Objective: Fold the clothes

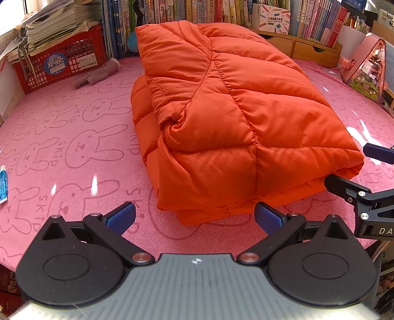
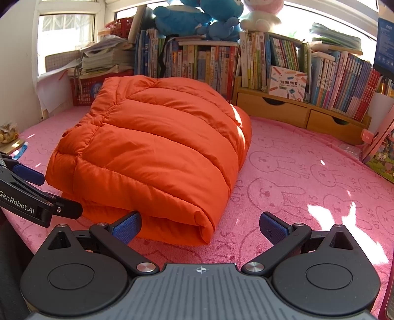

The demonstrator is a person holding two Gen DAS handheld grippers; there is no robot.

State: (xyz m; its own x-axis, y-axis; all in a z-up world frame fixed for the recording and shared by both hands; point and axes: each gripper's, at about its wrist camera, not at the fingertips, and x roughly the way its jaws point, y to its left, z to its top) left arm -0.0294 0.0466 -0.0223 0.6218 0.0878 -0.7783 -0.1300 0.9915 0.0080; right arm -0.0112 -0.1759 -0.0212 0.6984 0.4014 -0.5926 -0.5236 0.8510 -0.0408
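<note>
1. Orange jacket (image 1: 221, 118) lies folded, mid tabletop (image 1: 61, 137).
2. Left tongs (image 1: 194, 217) spread, empty, just short of its near edge.
3. Right tongs (image 2: 200, 226) spread, at its near right corner, probably nearer; jacket's long axis runs away.

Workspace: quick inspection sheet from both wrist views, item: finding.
Surface: pink rabbit-print cloth, flat, sun patches.
Job's things: orange puffer jacket folded into a compact bundle, lying mid-cloth.
Clutter: grey glove near red basket; small tube at left edge.
Grippers: left gripper open, empty, short of the jacket's near edge; right gripper open, empty, at its near corner.
Cables: nothing seen.
Surroundings: bookshelf, plush toys, wooden drawers.
</note>
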